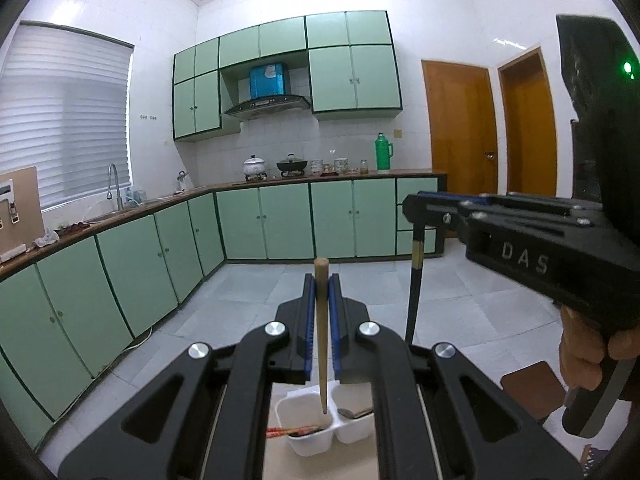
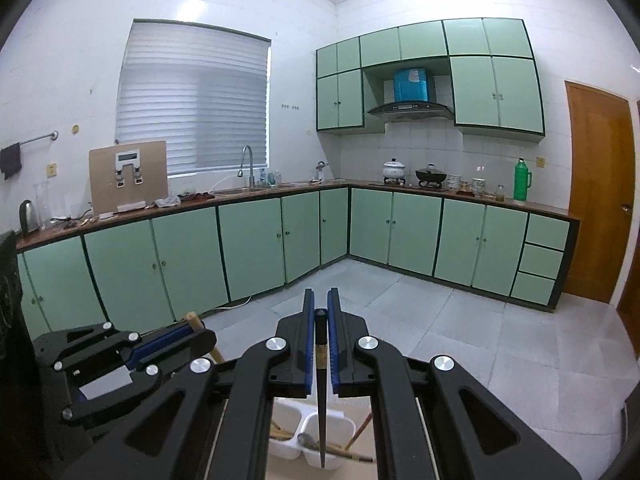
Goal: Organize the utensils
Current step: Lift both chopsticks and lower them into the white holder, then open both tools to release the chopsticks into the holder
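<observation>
My left gripper (image 1: 322, 280) is shut on a light wooden chopstick (image 1: 321, 344) that hangs tip down over a white two-compartment holder (image 1: 296, 408). Red chopsticks (image 1: 288, 432) and a spoon (image 1: 352, 413) lie in the holder. My right gripper (image 2: 321, 300) is shut on a black chopstick (image 2: 322, 400) that points down over the same holder (image 2: 344, 428). In the left wrist view the right gripper (image 1: 420, 204) is at the right with the black chopstick (image 1: 414, 280) hanging below it. In the right wrist view the left gripper (image 2: 200, 330) is at the lower left.
The holder stands on a light tabletop (image 1: 280, 464). A brown stool (image 1: 532, 388) stands on the tiled floor at the right. Green kitchen cabinets (image 1: 264, 220) run along the far walls, with a sink (image 2: 240, 190) and pots (image 2: 430, 176) on the counter.
</observation>
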Tool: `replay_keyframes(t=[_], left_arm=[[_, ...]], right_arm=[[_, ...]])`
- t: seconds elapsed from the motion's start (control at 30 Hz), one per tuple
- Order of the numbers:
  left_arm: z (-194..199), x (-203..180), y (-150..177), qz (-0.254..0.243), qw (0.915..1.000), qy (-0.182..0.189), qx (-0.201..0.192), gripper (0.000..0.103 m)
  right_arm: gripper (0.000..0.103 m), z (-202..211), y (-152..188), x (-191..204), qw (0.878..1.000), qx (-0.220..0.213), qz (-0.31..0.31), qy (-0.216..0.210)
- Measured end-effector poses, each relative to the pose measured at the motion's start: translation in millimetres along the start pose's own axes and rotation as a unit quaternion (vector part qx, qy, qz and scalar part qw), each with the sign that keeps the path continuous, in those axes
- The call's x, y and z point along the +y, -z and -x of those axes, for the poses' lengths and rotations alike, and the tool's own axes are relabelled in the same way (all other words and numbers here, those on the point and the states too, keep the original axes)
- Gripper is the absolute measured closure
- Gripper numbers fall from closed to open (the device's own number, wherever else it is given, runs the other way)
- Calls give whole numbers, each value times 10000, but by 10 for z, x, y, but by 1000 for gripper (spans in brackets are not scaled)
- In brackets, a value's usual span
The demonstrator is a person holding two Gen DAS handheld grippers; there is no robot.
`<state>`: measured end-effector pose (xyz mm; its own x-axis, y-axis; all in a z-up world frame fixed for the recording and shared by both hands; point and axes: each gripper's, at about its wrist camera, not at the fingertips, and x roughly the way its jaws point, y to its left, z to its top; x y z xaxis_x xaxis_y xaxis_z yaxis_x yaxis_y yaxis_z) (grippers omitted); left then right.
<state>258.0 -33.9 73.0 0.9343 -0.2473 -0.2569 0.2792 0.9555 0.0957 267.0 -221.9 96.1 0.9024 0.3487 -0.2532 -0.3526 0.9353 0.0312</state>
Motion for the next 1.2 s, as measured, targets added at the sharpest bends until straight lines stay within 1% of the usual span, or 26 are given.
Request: replay_keyframes(t=[0.13,0.23,0.4,0.63,0.8,0.93,1.03,1.07,1.1,1.17,1.2], left_arm=[[-168,-6,110,36,9999,-52,106,97],[-323,63,185,119,9997,-75,198,97],[-573,190,329,288,9988,-71,378,97],[-869,324,522,385,9969,-54,688,97],[-981,394,600,385,9955,-32,869,97],[-1018,442,623,397,9949,-39,929,95],[-1027,467,618,408,9946,-56,949,95],[-1025,472,617,415,9946,-59,952,92],[-1031,478,602,428,9945,-67,950,90],[-1022,480,582,453,9945,-107,934,76],[-1004,469,587,462,9945,-118,928,74]], right_arm=[[97,-209,28,-85,9999,-32,-105,81],[97,-380,100,-136,9998,6,-189,101],[97,-662,303,-199,9993,227,-279,117],[97,-862,558,-206,9986,487,-173,104],[97,-980,664,-213,9974,709,-84,109],[96,-1011,709,-228,9969,764,-67,148],[93,-1005,710,-252,9967,780,-106,176],[89,-1002,707,-257,9967,780,-110,192],[82,-987,712,-263,9967,776,-110,205],[71,-949,717,-276,9967,760,-119,245],[68,-926,720,-284,9968,748,-134,256]])
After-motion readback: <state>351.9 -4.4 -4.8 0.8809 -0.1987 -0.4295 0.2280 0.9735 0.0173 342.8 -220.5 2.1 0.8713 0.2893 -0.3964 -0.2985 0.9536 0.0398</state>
